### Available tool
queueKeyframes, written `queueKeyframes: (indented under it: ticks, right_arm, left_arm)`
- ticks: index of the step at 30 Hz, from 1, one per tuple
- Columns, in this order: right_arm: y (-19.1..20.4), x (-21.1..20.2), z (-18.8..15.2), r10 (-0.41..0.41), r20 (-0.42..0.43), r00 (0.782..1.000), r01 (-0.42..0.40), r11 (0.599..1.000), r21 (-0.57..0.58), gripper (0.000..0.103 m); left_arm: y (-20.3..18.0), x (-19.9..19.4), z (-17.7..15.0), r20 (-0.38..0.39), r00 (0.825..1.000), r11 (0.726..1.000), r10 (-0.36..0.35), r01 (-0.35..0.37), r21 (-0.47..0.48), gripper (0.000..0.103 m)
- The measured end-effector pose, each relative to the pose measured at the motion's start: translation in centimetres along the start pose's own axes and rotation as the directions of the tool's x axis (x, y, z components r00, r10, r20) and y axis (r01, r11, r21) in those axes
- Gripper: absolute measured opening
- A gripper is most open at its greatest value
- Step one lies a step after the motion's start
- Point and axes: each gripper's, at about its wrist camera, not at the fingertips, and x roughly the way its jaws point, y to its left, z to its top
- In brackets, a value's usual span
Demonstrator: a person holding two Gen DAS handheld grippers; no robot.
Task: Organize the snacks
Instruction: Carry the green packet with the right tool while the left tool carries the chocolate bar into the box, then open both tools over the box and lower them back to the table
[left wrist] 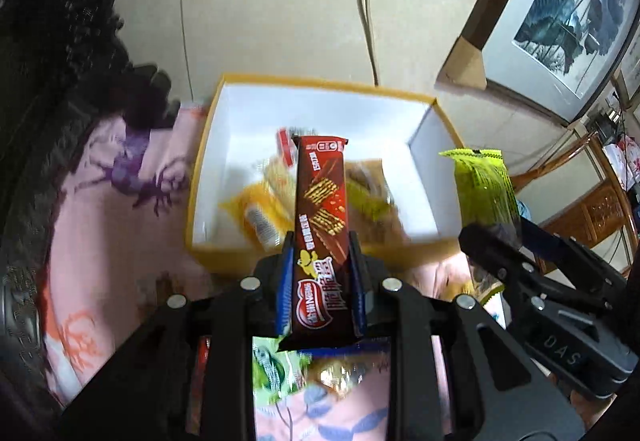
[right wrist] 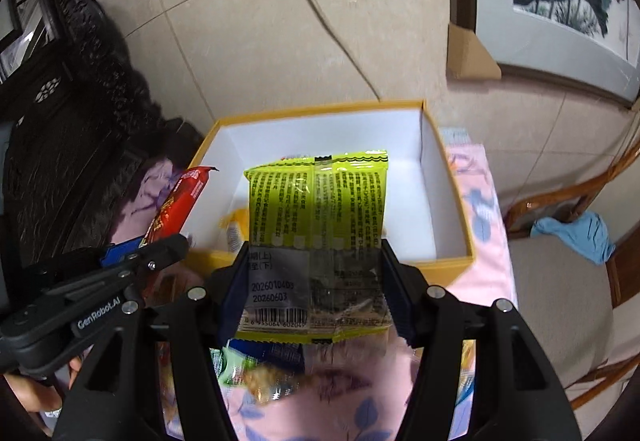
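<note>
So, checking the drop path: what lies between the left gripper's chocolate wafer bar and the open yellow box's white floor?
In the left wrist view, yellow snack packets already lie on the box floor beneath the held bar.

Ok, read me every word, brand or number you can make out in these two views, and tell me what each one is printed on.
"Nestle": logo on the brown wafer bar held in the left tongs.
"20260104" and "20260603": date panel of the green snack packet held in the right tongs.
"GenRobot.AI": body of the left tongs, in the right wrist view.
"DAS": body of the right tongs, in the left wrist view.
Chinese print on both wrappers and the barcode digits: too small or blurred.
</note>
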Motion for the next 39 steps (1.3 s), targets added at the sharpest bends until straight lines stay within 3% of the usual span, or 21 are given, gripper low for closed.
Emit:
queueKeyframes:
  ticks: [10,11,13,18,24,27,31,34,39]
  right_arm:
    - [-0.3,3.4,6.3,-0.017,0.007,1.0,0.017,1.0,-0.006,0.064]
    - [-0.3,3.8,6.8,-0.018,-0.008,1.0,0.018,1.0,-0.008,0.064]
    - [-0.6,4.4,7.8,-0.043,-0.015,0.999,0.043,0.999,-0.016,0.066]
    - [-2.0,3.3,7.7,-0.036,-0.019,0.999,0.035,0.998,-0.049,0.067]
    - [-6.8,0.5,2.1,-0.066,-0.096,0.993,0.061,0.997,-0.051,0.071]
    - [-9.4,0.4,-2.6,-0.114,-0.155,0.981,0.109,0.993,-0.042,0.071]
    - [-11.4,0.4,-8.3,-0.097,-0.221,0.97,0.108,0.993,0.042,0.071]
    - [-12.1,0.5,-11.8,-0.114,-0.241,0.964,0.139,0.986,0.089,0.07]
    - [-13.0,1.6,-15.1,-0.084,-0.246,0.966,0.125,0.98,0.158,0.07]
  left_arm:
    - [0.1,2.9,5.9,0.008,0.999,0.999,0.034,-0.034,0.032,0.026]
    - [0.3,3.3,6.7,0.002,0.999,0.998,0.045,-0.045,0.036,0.047]
    - [0.7,3.1,7.9,0.029,0.995,0.995,0.095,-0.096,0.033,0.073]
    - [2.0,1.5,7.7,0.055,0.996,0.998,0.067,-0.067,0.005,0.076]
    - [4.1,-0.1,2.3,0.034,0.999,0.998,0.015,-0.012,-0.068,0.082]
    - [5.4,0.1,-1.8,-0.017,1.0,0.991,-0.02,0.018,-0.13,0.082]
    - [6.9,0.4,-7.7,-0.1,0.994,0.978,-0.051,0.029,-0.208,0.082]
    - [7.3,0.4,-11.0,-0.165,0.985,0.98,-0.051,0.018,-0.196,0.082]
    - [8.0,-0.7,-14.2,-0.207,0.978,0.988,0.004,-0.036,-0.15,0.082]
